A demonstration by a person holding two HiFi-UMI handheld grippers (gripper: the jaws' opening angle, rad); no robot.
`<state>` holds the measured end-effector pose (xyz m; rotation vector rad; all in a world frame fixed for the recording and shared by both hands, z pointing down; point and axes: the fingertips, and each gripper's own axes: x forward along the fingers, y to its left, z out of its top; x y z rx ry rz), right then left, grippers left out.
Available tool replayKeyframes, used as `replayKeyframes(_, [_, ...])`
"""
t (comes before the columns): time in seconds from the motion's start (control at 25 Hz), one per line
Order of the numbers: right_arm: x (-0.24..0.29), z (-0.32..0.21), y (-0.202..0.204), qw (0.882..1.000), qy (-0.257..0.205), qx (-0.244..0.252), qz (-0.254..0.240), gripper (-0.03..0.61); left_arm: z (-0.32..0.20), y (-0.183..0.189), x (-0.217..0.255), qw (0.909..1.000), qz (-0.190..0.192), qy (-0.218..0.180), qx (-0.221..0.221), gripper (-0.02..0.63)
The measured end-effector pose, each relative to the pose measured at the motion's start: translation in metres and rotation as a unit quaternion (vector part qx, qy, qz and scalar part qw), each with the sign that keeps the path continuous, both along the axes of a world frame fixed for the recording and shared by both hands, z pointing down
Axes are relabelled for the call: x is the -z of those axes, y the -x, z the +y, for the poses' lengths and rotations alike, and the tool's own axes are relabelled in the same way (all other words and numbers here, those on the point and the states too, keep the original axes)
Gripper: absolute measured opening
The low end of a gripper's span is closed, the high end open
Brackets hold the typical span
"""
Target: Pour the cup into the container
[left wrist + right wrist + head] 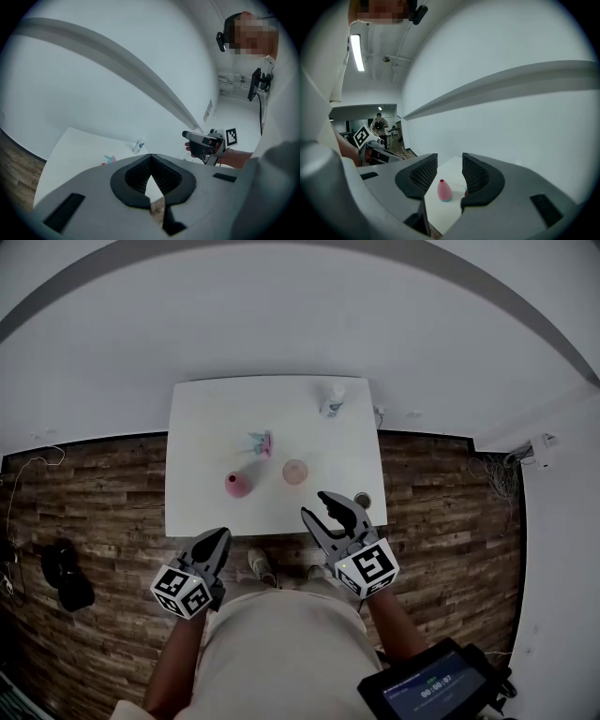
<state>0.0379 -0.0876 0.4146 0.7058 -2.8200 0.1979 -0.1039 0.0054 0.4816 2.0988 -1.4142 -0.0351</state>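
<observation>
Currently both grippers are held on the person's side of the counter (216,409), well apart from the cup (295,472), and nothing on the counter is touched.

Left gripper (221,536): fingers closed tip to tip on nothing, as its own view shows.

Right gripper (314,503): fingers standing apart with nothing between them (the pink shape seen through the gap stands far beyond, on the counter).

Judgement: the right gripper is the nearer to the cup and has room between its fingers, so it looks readied to take the cup. The closed left gripper appears merely carried alongside. The pour has not begun.

Cup: pale pink, upright, near the middle of the counter.
- Left of the cup and slightly nearer the person stands a pink flask-shaped vessel (238,485) with a narrow neck.
- Beyond the cup and to its left lies a small teal-and-pink item (261,442).
- Farther beyond the cup, to its right, stands a white bottle (332,400).

Spacing between these leaves free approach to the cup from the person's side.

Not established:
- Which piece is the intended container.
- Whether the cup holds anything, as it is too small in the head view.
- The cup in the left gripper view, where that gripper's body covers that part of the counter.
- The cup in the right gripper view, which gives at most a pink sliver beside one finger.
</observation>
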Motion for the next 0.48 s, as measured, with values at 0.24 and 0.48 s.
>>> replayKeyframes(0.24, [-0.008, -0.010, 0.006, 0.999, -0.001, -0.035, 0.007, 0.149, -0.016, 0.016, -0.004, 0.9995, 0.002, -0.005, -0.030, 0.011])
replayKeyframes(0.48, [-0.009, -0.014, 0.015, 0.999, -0.009, -0.047, 0.011, 0.149, -0.023, 0.029, -0.005, 0.9988, -0.006, -0.012, -0.048, 0.011])
